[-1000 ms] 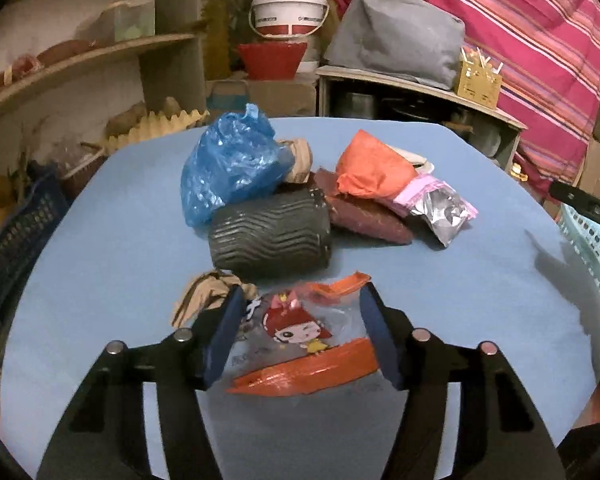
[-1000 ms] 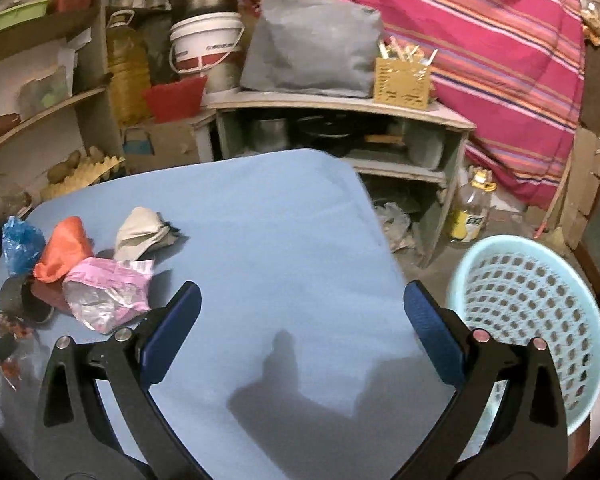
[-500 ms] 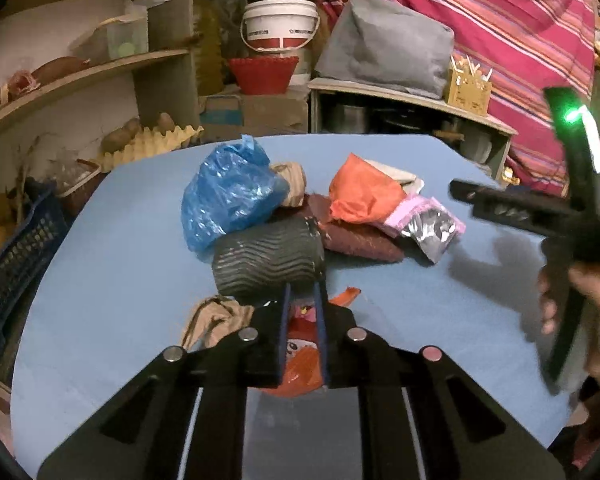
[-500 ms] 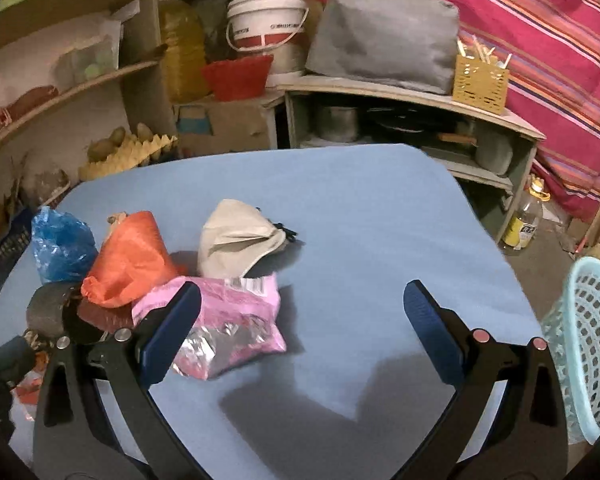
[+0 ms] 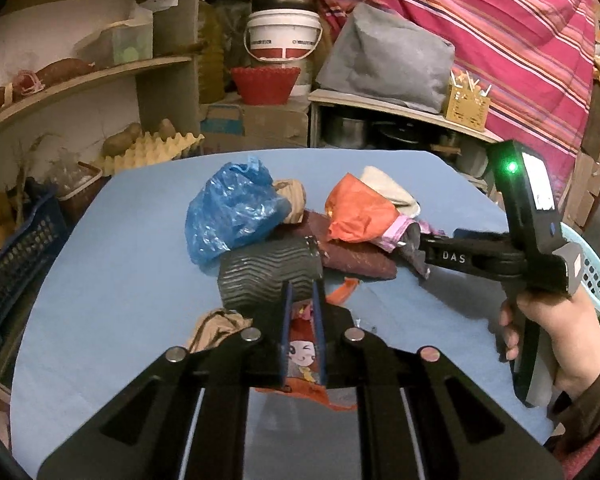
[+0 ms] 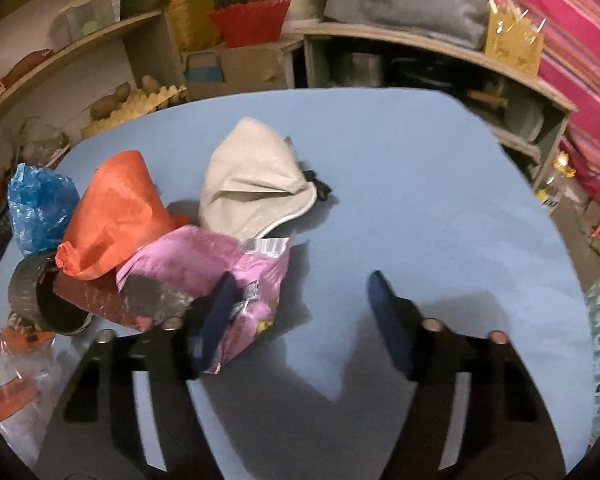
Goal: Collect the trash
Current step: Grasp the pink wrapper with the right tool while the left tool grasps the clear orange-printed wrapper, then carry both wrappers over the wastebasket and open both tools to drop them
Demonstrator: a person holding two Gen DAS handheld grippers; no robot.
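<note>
Since a second ago the left gripper [image 5: 302,300] has clamped the cartoon wrapper [image 5: 302,354] just before the ribbed black roll [image 5: 268,276]; the right gripper [image 6: 300,292] (fingers apart) has reached the pink packet [image 6: 220,268] beside that roll.

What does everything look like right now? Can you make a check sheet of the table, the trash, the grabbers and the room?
Surface: blue table, trash piled on its left part.
Job's things: cartoon wrapper, pink wrapper, orange bag, blue bag, dark ribbed cup, beige pouch; basket beside the table.
Clutter: nothing seen.
Grippers: left gripper shut on cartoon wrapper; right gripper open beside the pink wrapper.
Cables: nothing seen.
Surroundings: shelves, bucket, striped cloth.
</note>
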